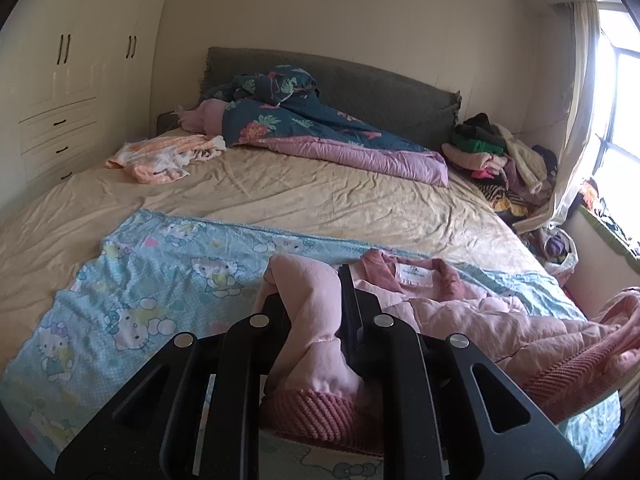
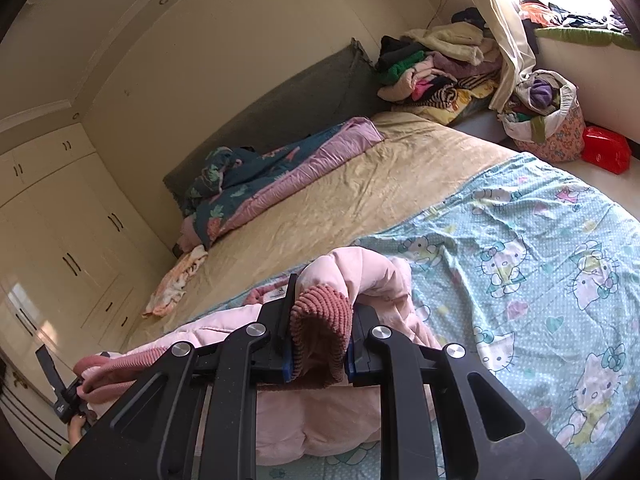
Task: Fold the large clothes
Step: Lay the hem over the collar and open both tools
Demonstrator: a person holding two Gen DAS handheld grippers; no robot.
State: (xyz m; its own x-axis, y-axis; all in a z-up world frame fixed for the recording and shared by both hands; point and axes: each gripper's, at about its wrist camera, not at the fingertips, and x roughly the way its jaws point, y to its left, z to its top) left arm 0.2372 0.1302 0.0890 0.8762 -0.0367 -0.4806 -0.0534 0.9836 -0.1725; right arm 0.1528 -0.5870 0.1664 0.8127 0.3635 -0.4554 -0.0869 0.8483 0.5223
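Pink jacket (image 1: pixel 460 312) lies on cartoon-print sheet (image 1: pixel 140 280) at bed's near edge; bare tan bedding (image 1: pixel 320 196) beyond. Left tongs (image 1: pixel 316 300) clamp a sleeve; right tongs (image 2: pixel 322 316) clamp a ribbed cuff (image 2: pixel 320 320).

Right hand-held gripper (image 2: pixel 318 322) clamped on ribbed cuff (image 2: pixel 322 312) of pink padded jacket (image 2: pixel 224 332). Jacket bunched on cartoon-cat sheet (image 2: pixel 528 264) over bed (image 2: pixel 352 184). Left hand-held gripper (image 2: pixel 64 392) grips jacket's far end, lower left.

Left gripper (image 1: pixel 310 300) and right gripper (image 2: pixel 320 304), fingers clamped on fabric.
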